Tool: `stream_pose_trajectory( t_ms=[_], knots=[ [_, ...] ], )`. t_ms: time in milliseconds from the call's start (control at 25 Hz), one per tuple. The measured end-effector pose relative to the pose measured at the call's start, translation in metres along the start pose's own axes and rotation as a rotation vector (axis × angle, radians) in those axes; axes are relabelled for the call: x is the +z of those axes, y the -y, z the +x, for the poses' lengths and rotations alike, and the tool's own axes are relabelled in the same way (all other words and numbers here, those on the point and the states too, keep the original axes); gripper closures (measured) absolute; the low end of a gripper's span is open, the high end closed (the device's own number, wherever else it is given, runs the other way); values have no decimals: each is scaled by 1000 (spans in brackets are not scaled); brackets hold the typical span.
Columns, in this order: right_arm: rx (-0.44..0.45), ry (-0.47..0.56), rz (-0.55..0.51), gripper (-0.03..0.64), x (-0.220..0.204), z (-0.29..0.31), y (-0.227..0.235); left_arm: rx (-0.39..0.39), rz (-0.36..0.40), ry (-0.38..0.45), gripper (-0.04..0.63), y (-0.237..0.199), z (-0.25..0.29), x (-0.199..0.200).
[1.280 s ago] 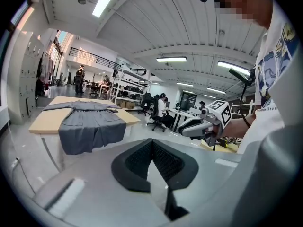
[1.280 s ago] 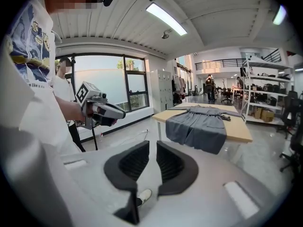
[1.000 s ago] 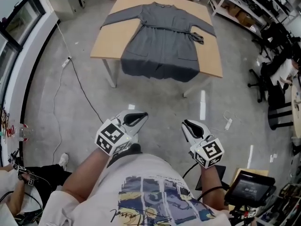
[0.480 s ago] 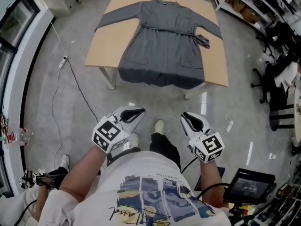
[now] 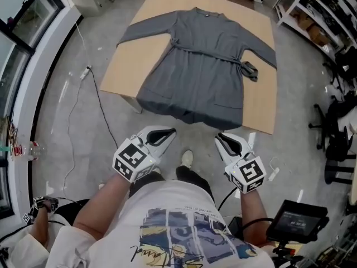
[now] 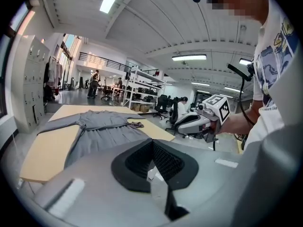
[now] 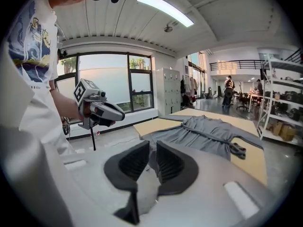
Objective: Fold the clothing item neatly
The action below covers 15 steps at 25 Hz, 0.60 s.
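Observation:
A grey long-sleeved dress (image 5: 198, 74) lies spread flat on a light wooden table (image 5: 131, 54), sleeves out and hem hanging over the near edge. Its belt ends in a dark knot (image 5: 250, 70) on the right side. Both grippers hang in front of my body, well short of the table, holding nothing. My left gripper (image 5: 167, 132) has its pads pressed together (image 6: 152, 143). My right gripper (image 5: 221, 138) shows a narrow empty slit between its pads (image 7: 152, 148). The dress (image 6: 102, 129) (image 7: 203, 134) lies ahead in both gripper views.
A cable (image 5: 70, 110) and power strip (image 5: 85, 71) run across the concrete floor left of the table. Shelving (image 5: 318, 21) and office chairs (image 5: 334, 144) stand at the right. A screen (image 5: 293, 222) is by my right side; another person (image 5: 33, 222) sits at lower left.
The table with the dress has come closer and now fills more of the head view. Both grippers keep the same pose before my body.

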State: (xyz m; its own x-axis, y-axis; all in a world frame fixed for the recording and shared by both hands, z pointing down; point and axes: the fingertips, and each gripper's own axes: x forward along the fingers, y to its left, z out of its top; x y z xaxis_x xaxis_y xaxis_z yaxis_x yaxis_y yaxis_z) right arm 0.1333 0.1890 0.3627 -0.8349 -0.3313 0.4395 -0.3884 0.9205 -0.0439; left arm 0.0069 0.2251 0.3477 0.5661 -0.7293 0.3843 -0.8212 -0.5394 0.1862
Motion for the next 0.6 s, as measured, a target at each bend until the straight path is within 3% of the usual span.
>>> stream_pose_trajectory(
  t_ms=[240, 400, 520, 600],
  knots=[
    [62, -10, -9, 581, -7, 18, 45, 159, -52, 22, 588, -56, 24, 16],
    [86, -27, 7, 581, -8, 34, 62, 270, -135, 28, 562, -119, 25, 16],
    [107, -40, 2, 581, -4, 53, 69, 370, -158, 32, 501, -178, 20, 14],
    [121, -52, -4, 581, -1, 69, 72, 445, -171, 31, 494, -224, 11, 11]
  ],
)
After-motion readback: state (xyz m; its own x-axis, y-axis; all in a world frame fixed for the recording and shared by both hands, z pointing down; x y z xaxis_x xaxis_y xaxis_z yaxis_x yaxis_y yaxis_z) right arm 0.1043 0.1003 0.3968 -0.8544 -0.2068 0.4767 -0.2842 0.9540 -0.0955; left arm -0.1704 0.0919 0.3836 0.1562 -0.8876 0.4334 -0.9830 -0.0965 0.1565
